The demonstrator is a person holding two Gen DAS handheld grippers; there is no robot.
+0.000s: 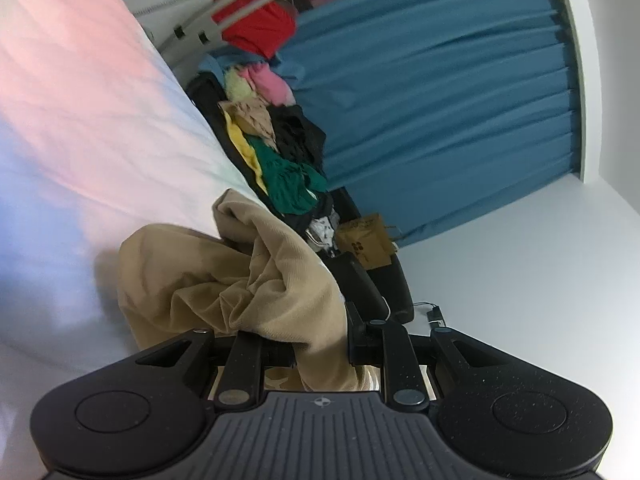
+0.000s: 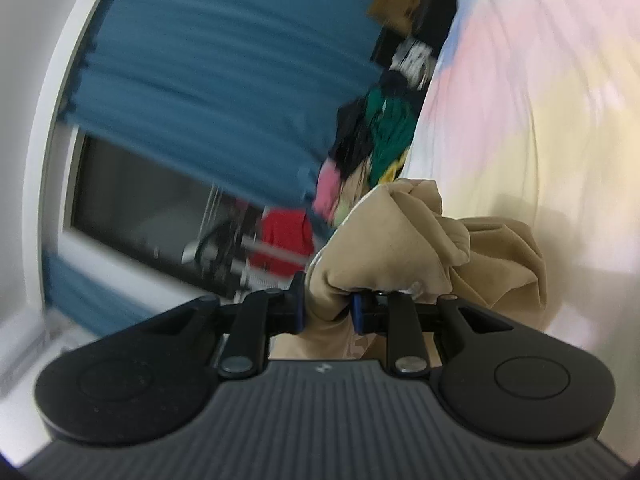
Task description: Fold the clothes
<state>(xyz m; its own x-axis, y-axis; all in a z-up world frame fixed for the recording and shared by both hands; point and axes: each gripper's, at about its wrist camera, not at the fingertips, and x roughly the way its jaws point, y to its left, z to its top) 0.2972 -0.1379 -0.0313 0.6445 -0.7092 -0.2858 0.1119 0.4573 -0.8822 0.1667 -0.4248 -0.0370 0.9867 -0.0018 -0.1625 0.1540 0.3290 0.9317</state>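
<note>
Low in each frame, the left tool (image 1: 320, 344) and right tool (image 2: 328, 308) each pinch the tan garment (image 1: 224, 276), jaws closed on cloth. It bunches between them over the pastel bed sheet (image 1: 80, 120); beyond lies a clothes pile (image 1: 288, 160).

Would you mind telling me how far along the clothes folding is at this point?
Nothing looks folded yet. In hand: the left gripper and right gripper both clamp the tan garment, bunched and crumpled over the pastel bedsheet. Left: spreading and folding it, then the mixed clothes pile beyond the bed edge.
</note>
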